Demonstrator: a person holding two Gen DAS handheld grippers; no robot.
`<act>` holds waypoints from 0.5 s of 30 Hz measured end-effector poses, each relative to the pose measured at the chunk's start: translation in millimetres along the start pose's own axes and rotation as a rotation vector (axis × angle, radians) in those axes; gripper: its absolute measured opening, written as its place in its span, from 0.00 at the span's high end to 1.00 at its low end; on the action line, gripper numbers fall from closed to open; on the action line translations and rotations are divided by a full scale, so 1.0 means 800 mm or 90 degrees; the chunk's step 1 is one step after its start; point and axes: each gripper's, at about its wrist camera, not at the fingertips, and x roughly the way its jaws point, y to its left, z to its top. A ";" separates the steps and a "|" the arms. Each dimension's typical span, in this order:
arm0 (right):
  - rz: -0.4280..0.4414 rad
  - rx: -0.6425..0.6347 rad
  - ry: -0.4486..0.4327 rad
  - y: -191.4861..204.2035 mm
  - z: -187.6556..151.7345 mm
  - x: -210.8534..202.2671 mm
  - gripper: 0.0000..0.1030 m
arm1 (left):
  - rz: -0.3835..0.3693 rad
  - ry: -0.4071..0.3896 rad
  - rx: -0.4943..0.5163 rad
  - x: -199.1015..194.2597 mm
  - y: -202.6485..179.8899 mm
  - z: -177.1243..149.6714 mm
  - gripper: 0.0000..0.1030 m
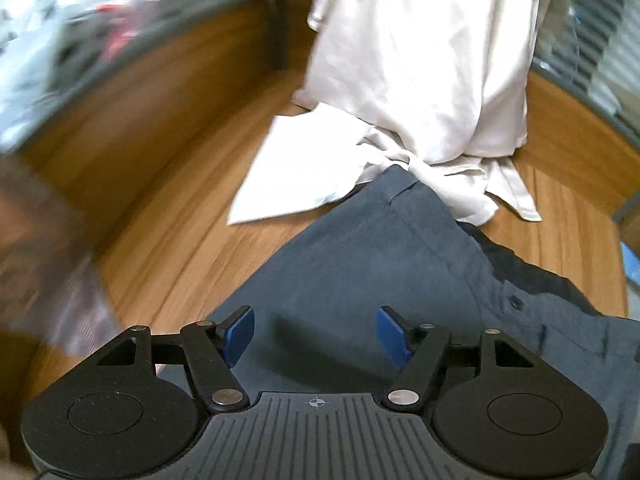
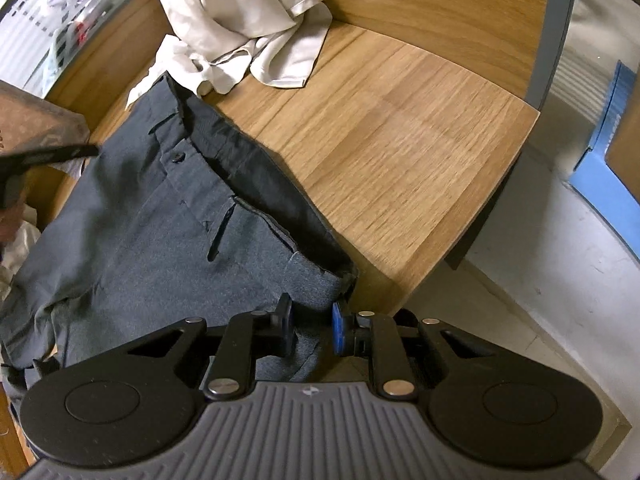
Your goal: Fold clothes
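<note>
Plainly, little folding was done: the grey trousers [image 2: 132, 232] lay spread flat on the bench [image 2: 400, 140], and the cream garments [image 2: 240, 20] were heaped unfolded at its far end. The right gripper [image 2: 312, 326] was clamped on the trousers' waistband corner near the bench edge. The left gripper [image 1: 316, 334], jaws apart and empty, hung over the trousers. No container showed.

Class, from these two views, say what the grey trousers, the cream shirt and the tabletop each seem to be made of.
Grey trousers: probably matte woven cloth, with a fine heathered texture.
Cream shirt: thin, slightly glossy fabric, judging by its soft sheen and folds.
Tabletop: wood or wood-look laminate, smooth with grain lines.
</note>
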 end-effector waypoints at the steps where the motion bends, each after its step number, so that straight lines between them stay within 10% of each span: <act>1: 0.002 0.001 0.000 -0.001 0.000 0.000 0.79 | -0.003 0.004 0.010 0.010 -0.001 0.009 0.32; 15: 0.002 0.007 -0.018 -0.002 -0.002 0.004 0.79 | -0.073 0.057 0.130 0.091 -0.021 0.065 0.32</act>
